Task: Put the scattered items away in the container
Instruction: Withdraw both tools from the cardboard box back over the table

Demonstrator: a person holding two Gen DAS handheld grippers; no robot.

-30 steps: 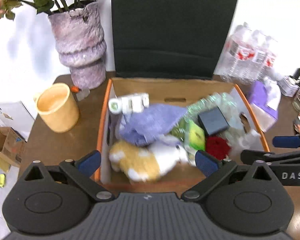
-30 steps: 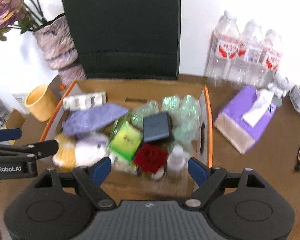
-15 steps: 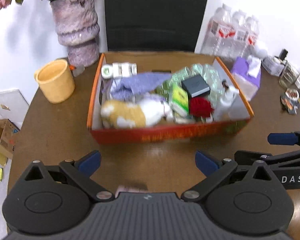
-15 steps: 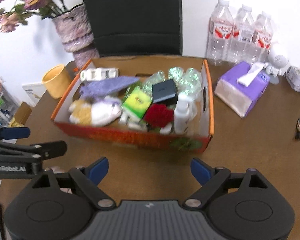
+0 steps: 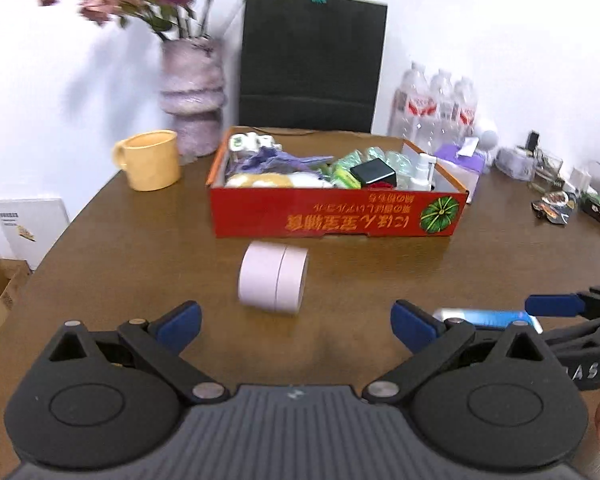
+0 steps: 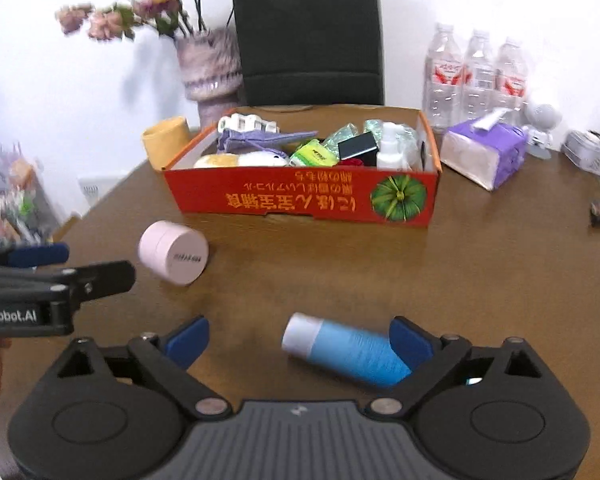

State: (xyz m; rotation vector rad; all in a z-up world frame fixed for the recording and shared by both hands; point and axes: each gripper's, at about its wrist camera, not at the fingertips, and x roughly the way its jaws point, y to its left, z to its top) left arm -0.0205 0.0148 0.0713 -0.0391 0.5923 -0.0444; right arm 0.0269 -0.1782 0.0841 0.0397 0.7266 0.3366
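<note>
Count on the table: one red cardboard box, filled with mixed items; one pink cylindrical case; one blue tube; three water bottles; one yellow mug; one vase; one purple tissue pack; one black bag.

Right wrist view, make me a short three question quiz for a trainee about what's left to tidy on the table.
1. True or false: the blue tube lies on its side between the open fingers of the right gripper.
2. Multiple choice: where is the pink round jar? A) inside the red cardboard box B) on the table in front of the box C) held by the left gripper
3. Fill in: both grippers are ____.

Key: 1 true; 2 B; 3 open
</note>
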